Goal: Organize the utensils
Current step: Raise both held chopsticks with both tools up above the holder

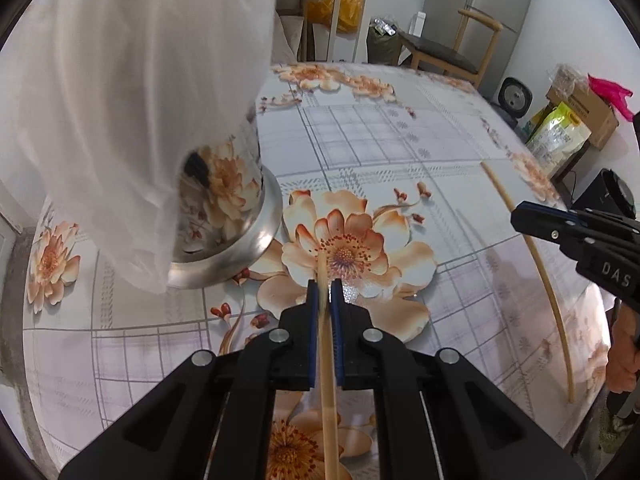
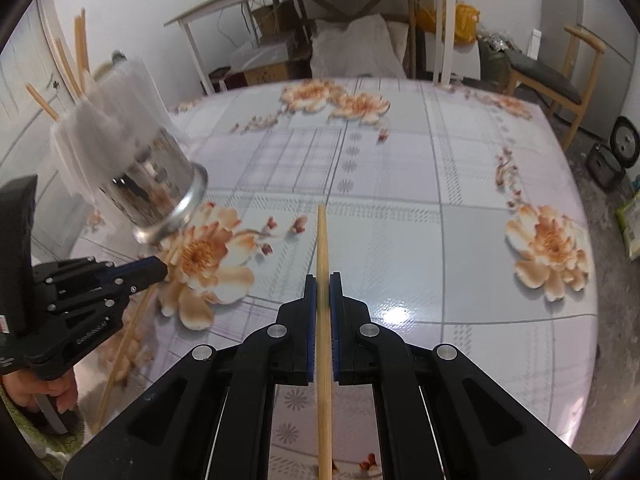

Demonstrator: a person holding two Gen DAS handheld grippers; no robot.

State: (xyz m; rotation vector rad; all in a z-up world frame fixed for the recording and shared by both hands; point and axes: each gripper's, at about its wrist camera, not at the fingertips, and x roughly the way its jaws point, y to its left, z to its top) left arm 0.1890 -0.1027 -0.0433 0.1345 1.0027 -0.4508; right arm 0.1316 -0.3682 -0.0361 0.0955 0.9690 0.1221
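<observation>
A: Chopsticks, two in hand. The left tongs [image 1: 325, 286] are clamped on one chopstick [image 1: 327, 360], which runs from the bottom centre of the left wrist view up between the blue pads [image 1: 311, 320], its tip over the large printed flower [image 1: 344, 252].

B: And the right side?

A: The right tongs [image 2: 322, 280] are likewise closed tight on a second chopstick [image 2: 323, 320], centre of the right wrist view, tip pointing up-frame over the floral surface [image 2: 400, 200].

B: Where is the container?

A: A shiny metal holder [image 2: 160, 184] sits upper left in the right wrist view, draped in white mesh cloth [image 2: 104, 120], with more chopsticks [image 2: 76, 60] sticking out of it. In the left wrist view the holder [image 1: 224, 216] fills the left of frame.

B: Anything else noted?

A: A hand [image 2: 44, 392] at lower left grips the left tool's handle.
</observation>
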